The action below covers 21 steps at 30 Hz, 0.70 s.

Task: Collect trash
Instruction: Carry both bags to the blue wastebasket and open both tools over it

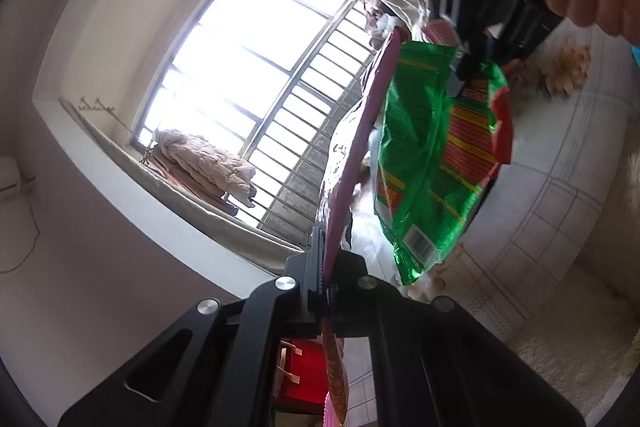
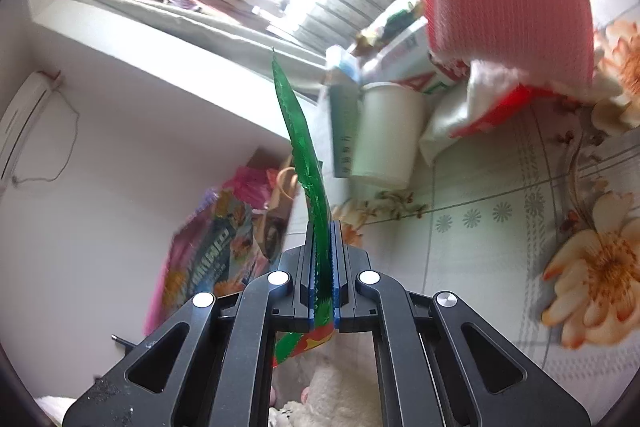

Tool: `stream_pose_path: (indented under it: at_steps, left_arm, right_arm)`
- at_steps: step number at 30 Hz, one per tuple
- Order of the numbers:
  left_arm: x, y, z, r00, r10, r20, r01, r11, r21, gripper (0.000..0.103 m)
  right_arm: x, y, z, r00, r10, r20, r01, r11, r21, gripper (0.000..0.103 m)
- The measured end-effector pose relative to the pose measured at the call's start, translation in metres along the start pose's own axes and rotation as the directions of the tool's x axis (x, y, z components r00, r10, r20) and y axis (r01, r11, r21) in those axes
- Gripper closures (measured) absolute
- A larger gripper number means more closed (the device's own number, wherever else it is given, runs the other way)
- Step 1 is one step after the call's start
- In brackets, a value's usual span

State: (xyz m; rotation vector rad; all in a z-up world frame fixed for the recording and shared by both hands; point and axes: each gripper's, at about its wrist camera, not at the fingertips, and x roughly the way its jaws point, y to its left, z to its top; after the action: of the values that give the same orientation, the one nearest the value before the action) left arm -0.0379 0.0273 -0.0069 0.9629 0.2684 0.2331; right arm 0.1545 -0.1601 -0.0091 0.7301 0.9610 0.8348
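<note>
Holding two wrappers off the flowered tablecloth (image 2: 480, 247): left gripper (image 1: 325, 267) clenched on a purple snack wrapper (image 1: 372, 115), right gripper (image 2: 323, 267) clenched on a green snack bag (image 2: 298, 131), which hangs just right of the purple one in the left view. Step in hand, I judge: carrying. Next calls for a bin, none visible; white paper cup (image 2: 386, 131) remains on the far side.
</note>
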Motion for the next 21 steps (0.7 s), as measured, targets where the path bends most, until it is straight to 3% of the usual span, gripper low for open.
stream_pose_path:
  at_steps: [3,8,11,12,14,17,19,20,21]
  left_arm:
    - [-0.012,0.021,0.01,1.0,-0.006,0.019,0.007,0.997,-0.077,0.101]
    - [-0.028,0.055,0.037,0.993,-0.092,0.079,0.108,0.967,-0.231,0.101]
    - [-0.033,0.07,0.062,0.972,-0.192,0.138,0.227,0.918,-0.326,0.101]
    - [-0.032,0.072,0.072,0.957,-0.241,0.162,0.285,0.888,-0.362,0.101]
    - [-0.028,0.075,0.094,0.918,-0.335,0.21,0.394,0.819,-0.416,0.101]
    - [-0.021,0.071,0.131,0.824,-0.484,0.293,0.566,0.691,-0.449,0.101]
    - [-0.015,0.062,0.165,0.737,-0.577,0.352,0.675,0.593,-0.439,0.101]
    - [-0.014,0.06,0.18,0.704,-0.608,0.367,0.708,0.56,-0.431,0.101]
    - [-0.008,0.051,0.201,0.654,-0.655,0.379,0.752,0.507,-0.421,0.101]
  right_arm:
    - [-0.024,0.009,-0.012,0.999,0.025,0.035,-0.024,0.999,-0.032,0.099]
    - [-0.059,0.015,-0.031,0.994,0.051,0.093,-0.046,0.997,-0.06,0.099]
    - [-0.094,0.015,-0.046,0.986,0.059,0.159,-0.049,0.997,-0.066,0.099]
    - [-0.113,0.012,-0.052,0.979,0.054,0.197,-0.042,0.997,-0.063,0.099]
    - [-0.132,0.003,-0.059,0.964,0.034,0.262,-0.022,0.999,-0.05,0.099]
    - [-0.182,-0.013,-0.073,0.925,-0.022,0.379,0.027,1.0,-0.009,0.099]
    - [-0.22,-0.025,-0.085,0.879,-0.083,0.469,0.075,0.997,0.037,0.099]
    - [-0.241,-0.034,-0.092,0.848,-0.12,0.516,0.099,0.993,0.068,0.099]
    - [-0.26,-0.043,-0.1,0.813,-0.161,0.56,0.124,0.987,0.104,0.099]
